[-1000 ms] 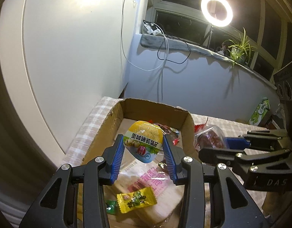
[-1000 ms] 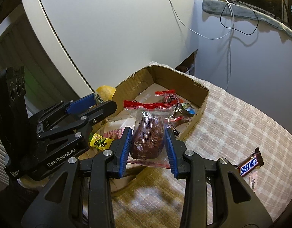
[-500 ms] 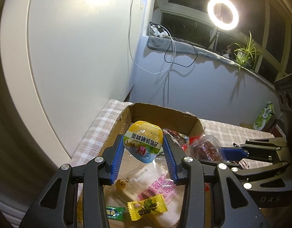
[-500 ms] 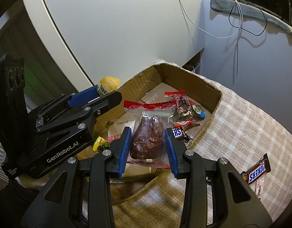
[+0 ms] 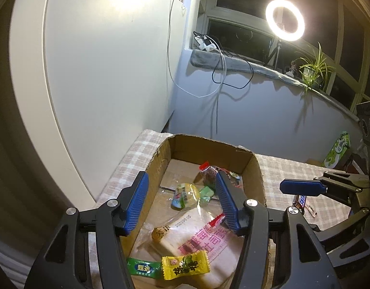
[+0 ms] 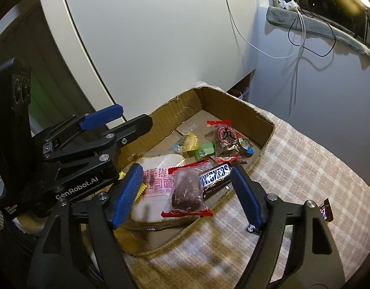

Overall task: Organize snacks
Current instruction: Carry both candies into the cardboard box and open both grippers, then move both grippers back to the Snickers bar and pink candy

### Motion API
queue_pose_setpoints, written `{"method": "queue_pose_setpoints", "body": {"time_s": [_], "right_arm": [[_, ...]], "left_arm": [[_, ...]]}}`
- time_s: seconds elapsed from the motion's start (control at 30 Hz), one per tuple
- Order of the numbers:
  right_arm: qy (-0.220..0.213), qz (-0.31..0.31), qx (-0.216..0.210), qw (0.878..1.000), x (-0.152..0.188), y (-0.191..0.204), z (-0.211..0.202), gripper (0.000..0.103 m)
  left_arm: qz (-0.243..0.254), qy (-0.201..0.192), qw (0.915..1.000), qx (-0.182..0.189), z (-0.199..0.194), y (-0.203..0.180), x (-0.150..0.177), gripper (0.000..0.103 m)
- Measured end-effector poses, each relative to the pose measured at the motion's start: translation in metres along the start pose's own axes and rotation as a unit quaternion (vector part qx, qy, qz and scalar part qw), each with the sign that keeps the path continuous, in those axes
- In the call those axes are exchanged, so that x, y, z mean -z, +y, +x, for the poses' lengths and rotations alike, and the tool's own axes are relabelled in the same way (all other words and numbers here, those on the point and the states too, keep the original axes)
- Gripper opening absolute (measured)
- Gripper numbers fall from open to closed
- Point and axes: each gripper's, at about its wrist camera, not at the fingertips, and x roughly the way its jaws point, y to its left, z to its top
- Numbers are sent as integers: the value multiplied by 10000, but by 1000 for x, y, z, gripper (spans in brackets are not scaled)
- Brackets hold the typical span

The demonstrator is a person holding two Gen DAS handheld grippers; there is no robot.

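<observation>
My left gripper [image 5: 182,202] hangs over the cardboard box [image 5: 209,142] with its jaws opening and nothing between the pads. The yellow snack packet [image 5: 186,196] lies below on the box floor. My right gripper [image 6: 186,193] is over the box's near corner, jaws also opening. The dark red snack in its clear, red-edged packet [image 6: 187,190] is free of the pads and rests over the bread packet [image 6: 156,180] and a Snickers bar [image 6: 215,177]. The left gripper [image 6: 117,120] shows at the left of the right wrist view.
In the box lie a yellow candy [image 5: 185,263], a green candy [image 5: 142,267] and a red-topped packet [image 6: 224,134]. Another Snickers bar [image 6: 326,213] lies on the checked cloth to the right. A green carton [image 5: 336,149] stands at the far right. A white cabinet rises behind the box.
Both grippers have opened. The yellow packet has dropped from the left pads into the box, and the dark red snack has left the right pads and landed on the bread packet.
</observation>
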Motion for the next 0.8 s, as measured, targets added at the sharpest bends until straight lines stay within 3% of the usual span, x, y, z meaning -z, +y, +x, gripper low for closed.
{"method": "queue_pose_setpoints", "body": {"time_s": [0.43, 0.8], "right_arm": [[-172, 164, 212, 9995, 16, -26, -30, 84], [-334, 667, 642, 9951, 46, -94, -72, 84]], "left_arm": [[75, -52, 10000, 27, -10, -15, 0, 57], [225, 20, 9985, 497, -21, -57, 11, 57]]}}
